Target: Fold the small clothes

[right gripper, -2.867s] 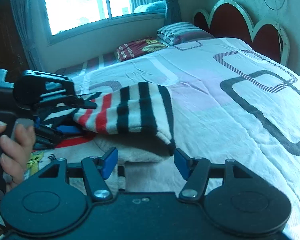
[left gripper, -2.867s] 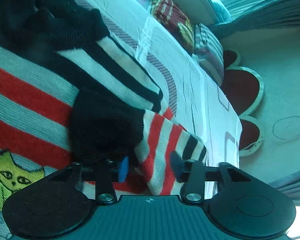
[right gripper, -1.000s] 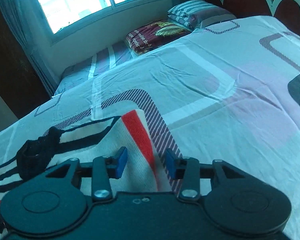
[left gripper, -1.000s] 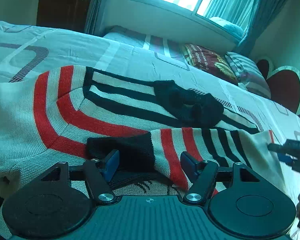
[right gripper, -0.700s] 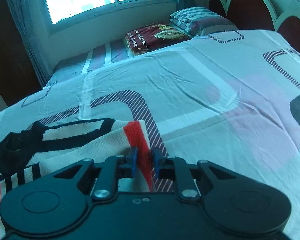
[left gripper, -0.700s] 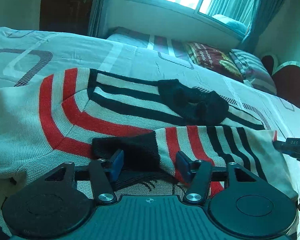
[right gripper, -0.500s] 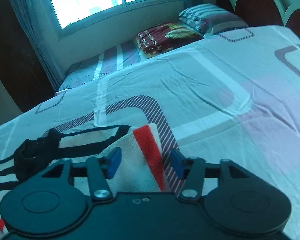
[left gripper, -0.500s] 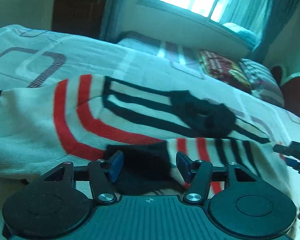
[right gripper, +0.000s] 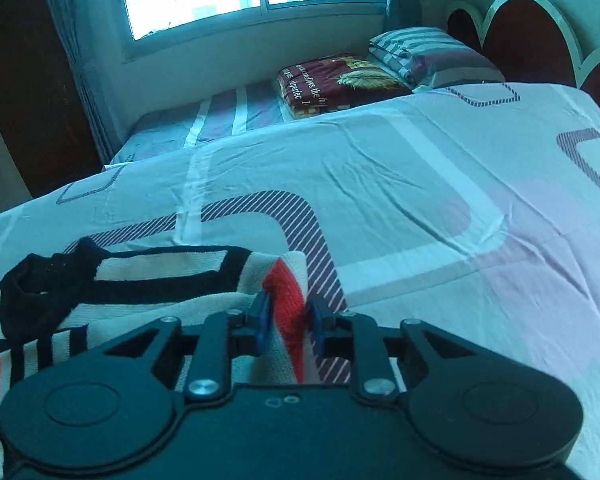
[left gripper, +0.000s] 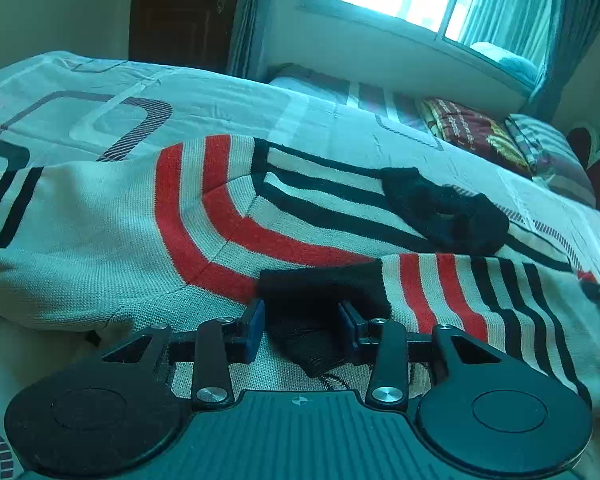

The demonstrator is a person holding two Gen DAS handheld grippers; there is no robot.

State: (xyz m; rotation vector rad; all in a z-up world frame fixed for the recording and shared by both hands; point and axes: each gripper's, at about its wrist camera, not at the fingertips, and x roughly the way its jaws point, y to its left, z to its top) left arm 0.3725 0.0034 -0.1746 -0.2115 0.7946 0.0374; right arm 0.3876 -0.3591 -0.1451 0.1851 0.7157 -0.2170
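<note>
Both tongs have just been closing on the striped sweater (left gripper: 228, 232), which lies spread on the bed (right gripper: 400, 184) toward its near edge. The left tongs (left gripper: 302, 320) narrow around the black cuff (left gripper: 320, 288); the right tongs (right gripper: 288, 322) pinch the red-edged hem corner (right gripper: 286, 292). Both ends look secured, so the next fold can probably begin.

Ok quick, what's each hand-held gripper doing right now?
Left hand-held gripper: closing around the sweater's black cuff.
Right hand-held gripper: closing on the sweater's red-striped edge.
</note>
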